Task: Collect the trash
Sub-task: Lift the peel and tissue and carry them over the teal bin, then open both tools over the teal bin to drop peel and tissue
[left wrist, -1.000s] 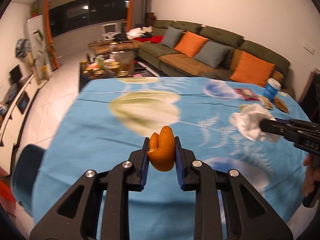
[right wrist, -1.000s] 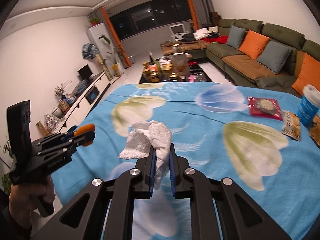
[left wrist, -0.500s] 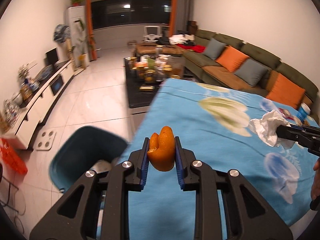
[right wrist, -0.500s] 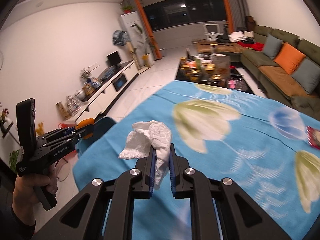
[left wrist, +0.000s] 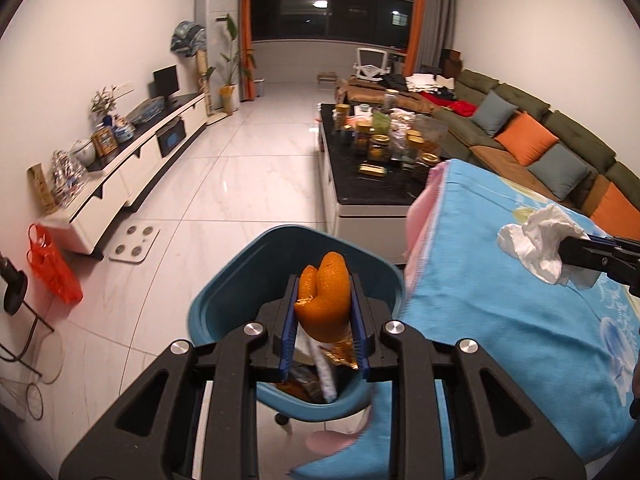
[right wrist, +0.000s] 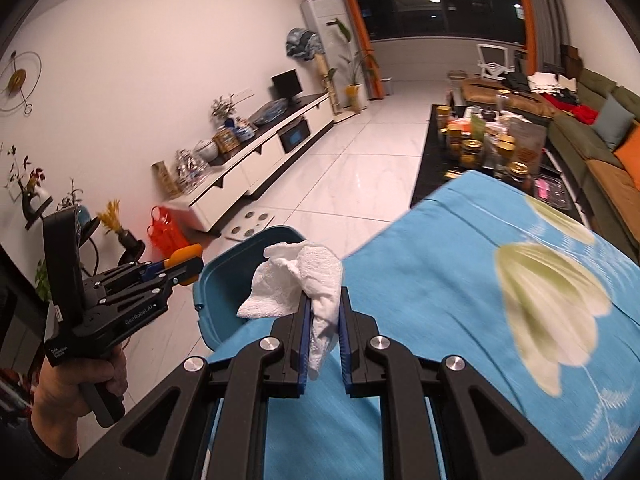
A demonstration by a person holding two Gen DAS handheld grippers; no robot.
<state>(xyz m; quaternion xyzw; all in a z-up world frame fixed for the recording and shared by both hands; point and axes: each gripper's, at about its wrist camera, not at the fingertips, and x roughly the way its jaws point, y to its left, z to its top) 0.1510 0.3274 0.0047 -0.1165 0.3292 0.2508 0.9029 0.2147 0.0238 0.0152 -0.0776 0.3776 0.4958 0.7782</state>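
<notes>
The left claw [left wrist: 323, 312] pinches a curled piece of orange peel [left wrist: 325, 295] between its blue pads, which press on both sides of it. Seen from the left wrist, the peel hangs directly over the open mouth of a teal bin [left wrist: 224, 304] that stands on the white tiled floor [left wrist: 248, 184], just beside the edge of the surface draped with a blue flowered cloth [left wrist: 500, 320]. Inside the bin, under the claw, lie some scraps: something white and a bit of gold wrapper. The right claw [right wrist: 323, 336] is pressed together on a crumpled white tissue [right wrist: 296, 284], most of which bunches up above and to the left of its pads. In the right wrist view this claw is over the cloth-covered surface, near its edge, with the bin's rim showing past the tissue at about 11 o'clock. The left claw appears there at 9 o'clock, gripped by a hand [right wrist: 76, 380], its orange load at the tip above the bin's near rim. In the left wrist view the tissue shows at 3 o'clock, over the cloth. A dark coffee table [left wrist: 360, 184] crowded with jars stands beyond the bin at 12 o'clock.
</notes>
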